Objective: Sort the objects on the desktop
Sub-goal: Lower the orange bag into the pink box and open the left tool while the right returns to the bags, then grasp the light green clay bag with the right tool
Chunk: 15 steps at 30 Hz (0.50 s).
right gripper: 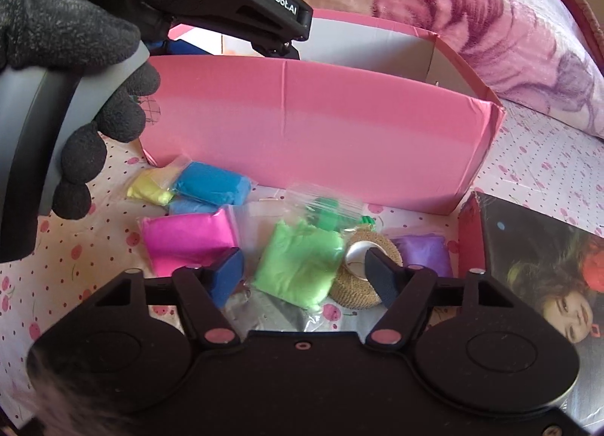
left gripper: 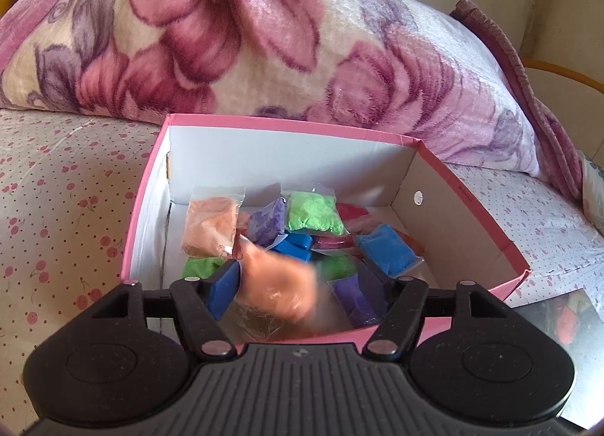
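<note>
Two spread grippers, left [left gripper: 302,281] and right [right gripper: 305,273], grip nothing; two blue packets [left gripper: 387,253] lie boxed.

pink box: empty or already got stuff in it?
Not empty. The pink box is open-topped and holds several clay packets, including a green one and a blue one.

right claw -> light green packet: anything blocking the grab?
Nothing visible. The right claw is open, and the light green packet lies between its fingers, uncovered. The tan tape roll sits beside it at the right finger.
</note>
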Each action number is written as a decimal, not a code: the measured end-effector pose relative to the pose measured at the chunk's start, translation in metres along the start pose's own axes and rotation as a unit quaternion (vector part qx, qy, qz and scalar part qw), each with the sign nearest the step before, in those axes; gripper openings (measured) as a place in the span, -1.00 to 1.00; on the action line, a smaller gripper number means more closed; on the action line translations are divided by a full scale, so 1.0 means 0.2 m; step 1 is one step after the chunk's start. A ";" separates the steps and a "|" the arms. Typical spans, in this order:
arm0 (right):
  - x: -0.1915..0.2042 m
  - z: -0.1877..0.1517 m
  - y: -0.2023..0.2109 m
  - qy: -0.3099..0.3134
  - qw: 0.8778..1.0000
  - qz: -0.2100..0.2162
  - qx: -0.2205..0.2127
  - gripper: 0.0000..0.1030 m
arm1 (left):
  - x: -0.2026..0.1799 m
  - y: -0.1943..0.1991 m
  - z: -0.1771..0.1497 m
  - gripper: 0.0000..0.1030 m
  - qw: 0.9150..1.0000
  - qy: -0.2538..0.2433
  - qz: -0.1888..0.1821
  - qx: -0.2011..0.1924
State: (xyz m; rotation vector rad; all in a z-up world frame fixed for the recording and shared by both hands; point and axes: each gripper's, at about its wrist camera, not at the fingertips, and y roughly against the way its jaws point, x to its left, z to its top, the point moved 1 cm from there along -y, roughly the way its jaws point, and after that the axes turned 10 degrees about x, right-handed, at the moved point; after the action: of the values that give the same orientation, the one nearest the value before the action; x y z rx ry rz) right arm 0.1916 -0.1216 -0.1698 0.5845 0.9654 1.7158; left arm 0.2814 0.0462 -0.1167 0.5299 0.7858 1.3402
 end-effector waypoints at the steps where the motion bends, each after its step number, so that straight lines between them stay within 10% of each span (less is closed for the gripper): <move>1: -0.01 0.00 -0.01 -0.003 1.000 0.006 0.006 -0.06 | 0.00 0.00 0.00 0.34 1.000 0.001 -0.001 0.000; 15: -0.07 -0.02 0.02 -0.024 0.999 0.031 0.022 -0.49 | 0.05 0.11 0.03 0.35 0.998 0.027 -0.028 -0.042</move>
State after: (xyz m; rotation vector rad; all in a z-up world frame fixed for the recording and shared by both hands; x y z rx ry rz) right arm 0.1917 -0.1361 -0.1670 0.6867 0.9616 1.7319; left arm 0.2724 0.0611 -0.0983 0.4033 0.7789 1.3348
